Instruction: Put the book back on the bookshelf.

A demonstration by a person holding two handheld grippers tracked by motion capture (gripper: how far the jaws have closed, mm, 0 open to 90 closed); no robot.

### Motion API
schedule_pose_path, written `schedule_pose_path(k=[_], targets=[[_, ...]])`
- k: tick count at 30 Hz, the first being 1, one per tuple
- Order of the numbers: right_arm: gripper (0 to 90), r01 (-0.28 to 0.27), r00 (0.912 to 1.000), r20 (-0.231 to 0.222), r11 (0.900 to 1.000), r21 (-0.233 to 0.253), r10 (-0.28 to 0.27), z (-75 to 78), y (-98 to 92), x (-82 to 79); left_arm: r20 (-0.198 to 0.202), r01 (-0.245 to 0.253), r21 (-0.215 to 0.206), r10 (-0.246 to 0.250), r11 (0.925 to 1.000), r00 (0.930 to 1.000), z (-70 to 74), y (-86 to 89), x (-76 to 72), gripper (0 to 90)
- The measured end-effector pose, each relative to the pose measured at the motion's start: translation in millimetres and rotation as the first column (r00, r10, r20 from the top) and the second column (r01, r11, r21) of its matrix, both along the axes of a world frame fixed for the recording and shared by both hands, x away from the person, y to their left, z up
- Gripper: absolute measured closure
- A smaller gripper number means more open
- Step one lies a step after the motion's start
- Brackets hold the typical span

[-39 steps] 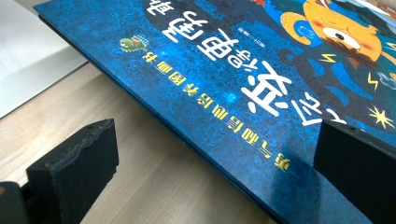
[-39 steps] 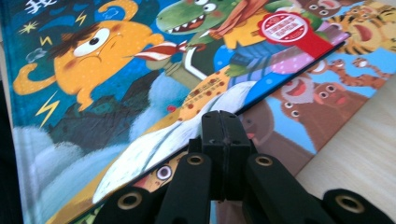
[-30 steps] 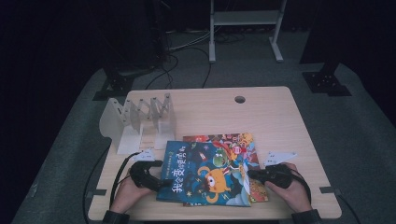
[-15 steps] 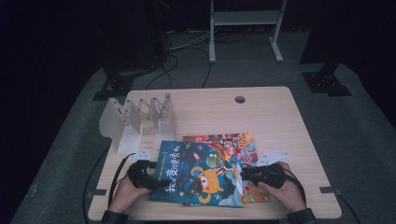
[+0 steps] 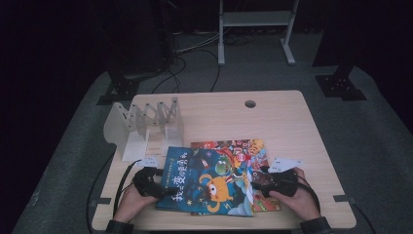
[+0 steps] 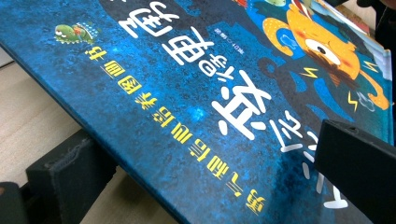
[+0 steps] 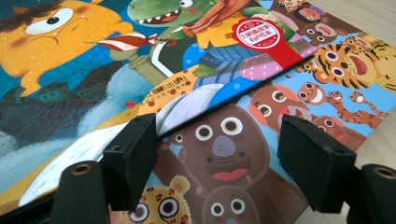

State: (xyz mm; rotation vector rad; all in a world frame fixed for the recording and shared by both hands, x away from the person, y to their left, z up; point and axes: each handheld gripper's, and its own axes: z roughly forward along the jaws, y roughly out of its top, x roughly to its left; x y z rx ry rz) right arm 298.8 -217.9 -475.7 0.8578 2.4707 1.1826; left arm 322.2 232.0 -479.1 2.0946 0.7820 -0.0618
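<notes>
The table [image 5: 292, 122] carries the blue book [image 5: 207, 180] at its near edge, atop a second book [image 7: 289, 126]. The blue book lies between both grippers. Its left edge is straddled by the left gripper [image 5: 155, 185], jaws apart; the right gripper [image 5: 258, 179] stands open at the right edge.

blue book [image 6: 196, 93] | edge between left tool [image 6: 205, 172] jaws | table [image 6: 28, 116]

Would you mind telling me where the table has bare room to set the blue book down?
The far right of the table, between the rack and the right edge, beyond the books, is bare. The near middle is crowded: blue book, book beneath, left gripper and right gripper.
</notes>
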Motion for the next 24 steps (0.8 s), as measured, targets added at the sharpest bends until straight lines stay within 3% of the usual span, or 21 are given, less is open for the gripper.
schedule_pose_path(k=[4,8,15,24], targets=[[27.5,0.001,1.0,-0.001,1.0,-0.001,-0.001,0.0,0.5,0.1,-0.005,0.006,0.015,-0.006,0.9999,1.0,3.2,0.1,-1.1,0.0],[26.6,-0.003,1.0,-0.001,1.0,-0.002,0.003,-0.1,0.5,1.2,-0.003,0.011,-0.002,-0.011,0.9999,0.9999,8.6,2.1,-3.6,0.0],[20.4,-0.005,1.0,0.0,1.0,-0.002,0.005,-1.2,2.2,4.2,0.05,0.008,-0.049,-0.006,0.9988,0.9987,27.2,5.9,-8.4,0.0],[18.0,-0.008,1.0,0.001,1.0,-0.006,0.008,-1.4,7.3,4.0,0.088,0.016,-0.064,-0.011,0.9978,0.9961,48.0,7.9,-12.5,0.0]])
